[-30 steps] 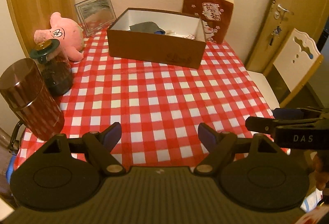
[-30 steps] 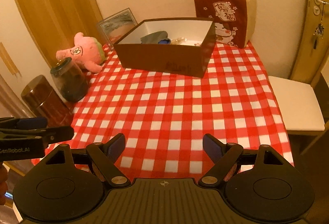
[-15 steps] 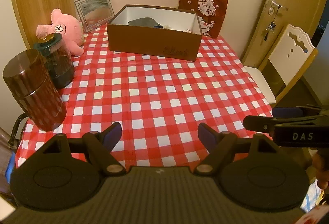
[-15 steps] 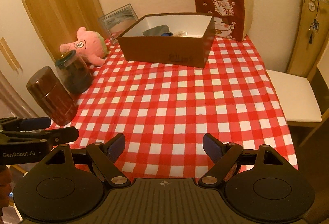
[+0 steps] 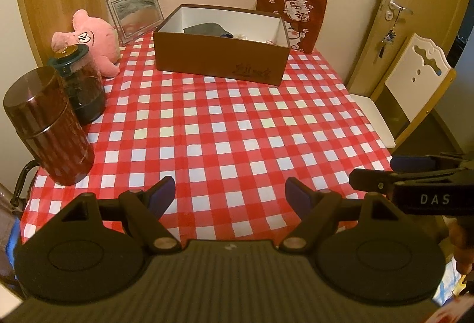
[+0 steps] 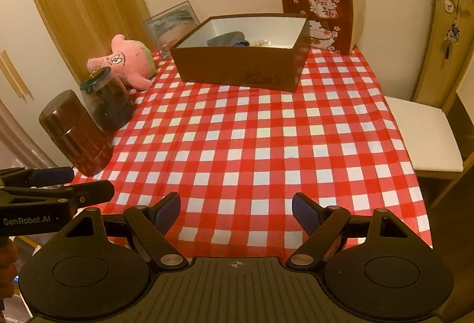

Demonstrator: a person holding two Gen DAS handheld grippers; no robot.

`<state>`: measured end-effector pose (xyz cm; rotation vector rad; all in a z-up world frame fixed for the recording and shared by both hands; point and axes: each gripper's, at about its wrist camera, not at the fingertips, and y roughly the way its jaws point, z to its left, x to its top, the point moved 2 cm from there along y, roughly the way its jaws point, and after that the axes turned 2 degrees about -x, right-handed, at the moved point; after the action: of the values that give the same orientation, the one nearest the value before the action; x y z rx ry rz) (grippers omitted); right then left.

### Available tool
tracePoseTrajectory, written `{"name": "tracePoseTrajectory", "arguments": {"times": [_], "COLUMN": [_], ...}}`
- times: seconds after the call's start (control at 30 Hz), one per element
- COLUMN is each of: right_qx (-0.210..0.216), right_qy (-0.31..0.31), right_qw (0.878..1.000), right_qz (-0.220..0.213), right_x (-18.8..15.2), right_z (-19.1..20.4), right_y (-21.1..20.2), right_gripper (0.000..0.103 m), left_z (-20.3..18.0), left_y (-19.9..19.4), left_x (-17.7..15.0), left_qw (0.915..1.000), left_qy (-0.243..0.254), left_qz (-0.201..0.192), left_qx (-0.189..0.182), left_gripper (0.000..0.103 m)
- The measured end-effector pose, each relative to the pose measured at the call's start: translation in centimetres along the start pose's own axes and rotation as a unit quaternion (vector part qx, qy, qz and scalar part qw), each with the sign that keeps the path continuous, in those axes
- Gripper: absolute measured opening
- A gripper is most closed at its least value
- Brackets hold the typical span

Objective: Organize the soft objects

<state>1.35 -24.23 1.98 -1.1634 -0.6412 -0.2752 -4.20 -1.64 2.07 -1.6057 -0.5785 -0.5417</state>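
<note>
A pink plush pig (image 5: 94,40) (image 6: 127,61) lies at the table's far left. A brown open box (image 5: 220,56) (image 6: 240,65) stands at the back, with a grey soft item (image 5: 207,28) (image 6: 226,38) and small things inside. A red cat cushion (image 5: 291,15) (image 6: 324,13) leans on the wall behind it. My left gripper (image 5: 230,194) is open and empty over the table's near edge. My right gripper (image 6: 236,209) is open and empty beside it, over the same edge.
A dark brown canister (image 5: 49,127) (image 6: 75,133) and a lidded glass jar (image 5: 81,83) (image 6: 108,102) stand at the left edge. A picture frame (image 5: 136,12) leans on the wall. A white chair (image 5: 411,92) (image 6: 426,130) stands to the right of the checked tablecloth (image 5: 237,127).
Both grippers have drawn back and risen a little from the table, so the box and pig look farther away. Both stay open and empty.
</note>
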Motion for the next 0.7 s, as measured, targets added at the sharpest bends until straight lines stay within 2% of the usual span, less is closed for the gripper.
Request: {"name": "tracePoseTrajectory", "arguments": {"times": [0.7], "right_qx": [0.000], "right_qy": [0.000], "right_qw": [1.000], "right_qz": [0.000], "right_x": [0.04], "right_z": [-0.04], "right_y": [0.00], "right_gripper": [0.082], "left_z": [0.05], "left_y": [0.07], "left_x": [0.11], "left_qw": [1.0000], "left_qy": [0.001], "left_qz": [-0.001], "left_qx": [0.000], "left_gripper": [0.080]}}
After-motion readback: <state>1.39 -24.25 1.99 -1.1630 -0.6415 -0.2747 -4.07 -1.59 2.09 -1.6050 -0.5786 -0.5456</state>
